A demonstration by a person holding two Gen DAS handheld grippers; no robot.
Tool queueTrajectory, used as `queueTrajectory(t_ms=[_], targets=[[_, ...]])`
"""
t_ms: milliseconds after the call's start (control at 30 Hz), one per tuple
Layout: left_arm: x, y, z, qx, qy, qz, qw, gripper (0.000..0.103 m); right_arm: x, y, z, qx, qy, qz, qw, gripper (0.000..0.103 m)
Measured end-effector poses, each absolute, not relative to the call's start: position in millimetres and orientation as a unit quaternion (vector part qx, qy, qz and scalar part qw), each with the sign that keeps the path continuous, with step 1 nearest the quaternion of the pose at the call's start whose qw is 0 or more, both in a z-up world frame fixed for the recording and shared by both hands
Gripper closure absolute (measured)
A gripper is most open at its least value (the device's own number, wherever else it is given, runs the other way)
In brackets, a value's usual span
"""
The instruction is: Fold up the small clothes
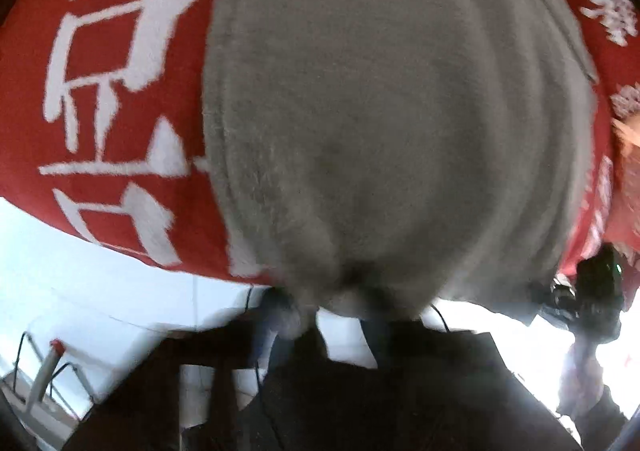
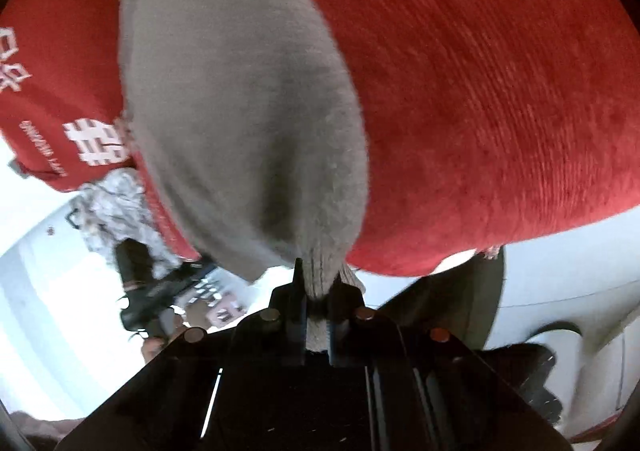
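Overhead, fuzzy grey garment (image 1: 392, 123) bunched in both grippers' (image 2: 318, 293) clamped fingers, ribbed red cloth (image 2: 500, 91) behind.

The red cloth (image 1: 120, 91) carries large white Chinese characters (image 1: 112, 63), too blurred and partly covered to read.

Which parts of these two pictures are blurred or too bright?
Left wrist view: the grey cloth is softly blurred, and the left gripper is smeared against overexposed white. Right wrist view: the right gripper is sharper; the red cloth bulges with fisheye distortion.
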State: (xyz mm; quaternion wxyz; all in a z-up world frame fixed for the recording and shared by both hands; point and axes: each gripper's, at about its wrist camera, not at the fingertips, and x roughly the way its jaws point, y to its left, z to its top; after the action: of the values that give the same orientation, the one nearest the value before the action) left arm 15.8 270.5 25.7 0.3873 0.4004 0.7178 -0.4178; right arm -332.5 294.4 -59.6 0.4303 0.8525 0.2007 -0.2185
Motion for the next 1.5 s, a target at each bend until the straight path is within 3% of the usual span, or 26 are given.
queueTrajectory(t_ms=[233, 400, 600, 767, 833, 867, 900, 933, 967, 1033, 1233, 1500], targets=[[35.1, 228.6, 87.7, 0.297, 0.74, -0.468, 0.381, 0.094, -336.5, 241.6, -7.4, 0.859, 0.072, -0.186, 0.471, 0.095], [49.9, 159.1, 110.5, 0.271, 0.707, -0.492, 0.429, 0.094, -345.1, 163.0, 8.4, 0.843, -0.009, -0.199, 0.5, 0.095], [49.3, 74.3, 109.7, 0.307, 0.656, -0.488, 0.487, 0.093, -361.3, 87.0, -17.1, 0.841, 0.006, -0.248, 0.481, 0.095], [36.9, 45.1, 100.2, 0.378, 0.655, -0.459, 0.466, 0.093, -359.1, 56.3, -28.8, 0.851, 0.019, -0.264, 0.454, 0.091], [35.7, 41.8, 101.0, 0.392, 0.649, -0.454, 0.468, 0.083, -359.8, 50.1, -31.4, 0.852, 0.023, -0.269, 0.448, 0.091], [36.1, 41.1, 103.8, 0.397, 0.644, -0.452, 0.473, 0.058, -361.0, 48.1, -31.9, 0.854, 0.024, -0.268, 0.445, 0.09], [35.6, 40.9, 108.6, 0.403, 0.633, -0.449, 0.485, 0.021, -366.6, 48.2, -34.2, 0.856, 0.029, -0.267, 0.442, 0.088], [32.0, 41.2, 114.5, 0.407, 0.617, -0.447, 0.503, 0.005, -370.5, 48.0, -34.0, 0.854, 0.043, -0.267, 0.444, 0.082], [32.4, 43.6, 120.9, 0.41, 0.603, -0.448, 0.518, 0.0, -372.1, 45.5, -32.9, 0.851, 0.058, -0.269, 0.447, 0.065], [31.0, 41.8, 125.2, 0.427, 0.594, -0.445, 0.517, 0.0, -373.8, 39.4, -30.2, 0.842, 0.093, -0.273, 0.456, 0.038], [20.2, 35.5, 114.8, 0.485, 0.541, -0.454, 0.516, 0.0, -365.2, 23.6, -8.1, 0.777, 0.207, -0.298, 0.514, 0.036], [17.4, 12.3, 63.0, 0.512, 0.541, -0.473, 0.47, 0.0, -325.7, -7.8, -4.3, 0.668, 0.325, -0.36, 0.564, 0.036]])
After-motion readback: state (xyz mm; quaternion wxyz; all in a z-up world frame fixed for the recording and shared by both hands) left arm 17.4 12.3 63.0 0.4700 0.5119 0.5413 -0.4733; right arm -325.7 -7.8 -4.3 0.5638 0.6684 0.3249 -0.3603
